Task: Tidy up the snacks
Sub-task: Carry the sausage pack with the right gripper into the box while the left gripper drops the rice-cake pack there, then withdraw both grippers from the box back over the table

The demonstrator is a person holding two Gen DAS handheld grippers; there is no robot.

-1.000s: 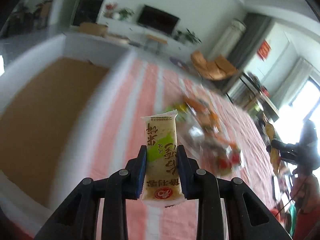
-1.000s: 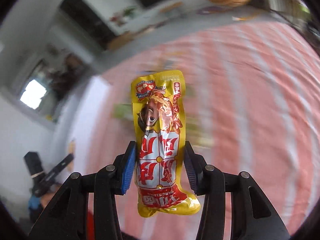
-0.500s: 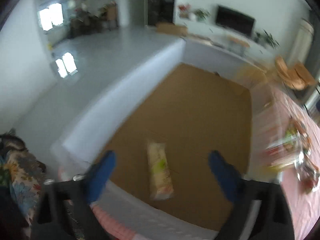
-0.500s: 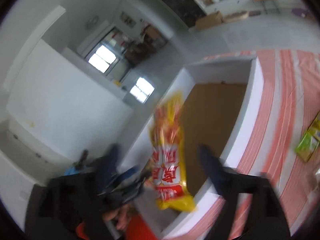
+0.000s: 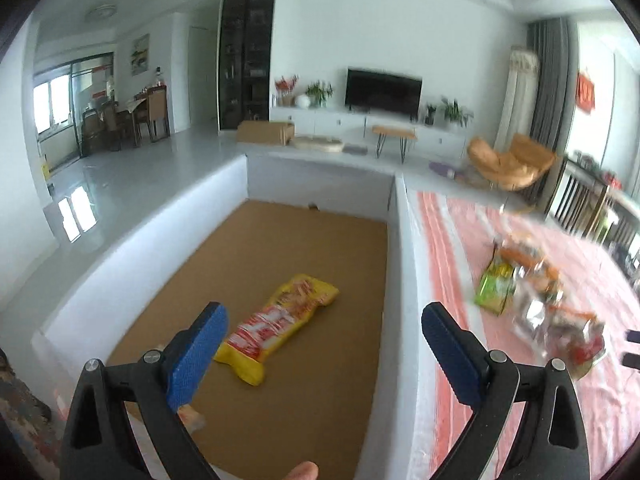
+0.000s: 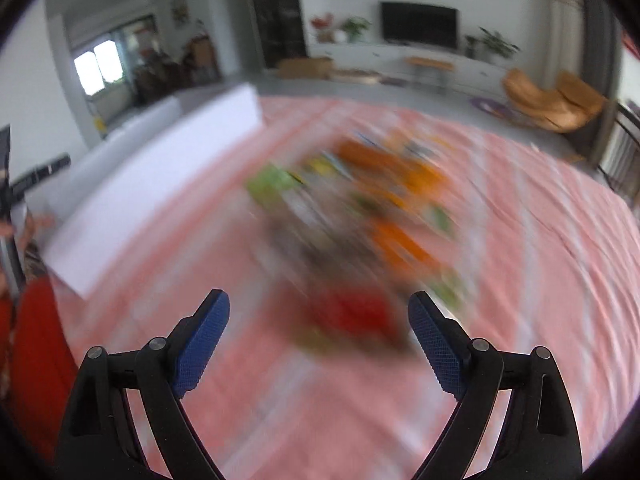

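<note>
My left gripper (image 5: 324, 344) is open and empty above a white-walled box (image 5: 396, 264) with a brown cardboard floor. A yellow and red snack packet (image 5: 280, 320) lies flat on the box floor. A pale snack end (image 5: 192, 420) shows behind the left finger, mostly hidden. A pile of loose snacks (image 5: 532, 300) lies on the pink striped tablecloth (image 5: 444, 248) to the right of the box. My right gripper (image 6: 318, 332) is open and empty above the blurred snack pile (image 6: 360, 224); the box (image 6: 160, 184) stands at its left.
A green packet (image 5: 494, 286) lies at the near left of the pile. The room behind holds a TV (image 5: 382, 90), a bench and an orange chair (image 5: 508, 160). A thumb tip (image 5: 300, 470) shows at the bottom edge.
Both grippers opened and let go of their packets into the box. The left one stays over the box. The right one swung back over the snack pile on the cloth.
</note>
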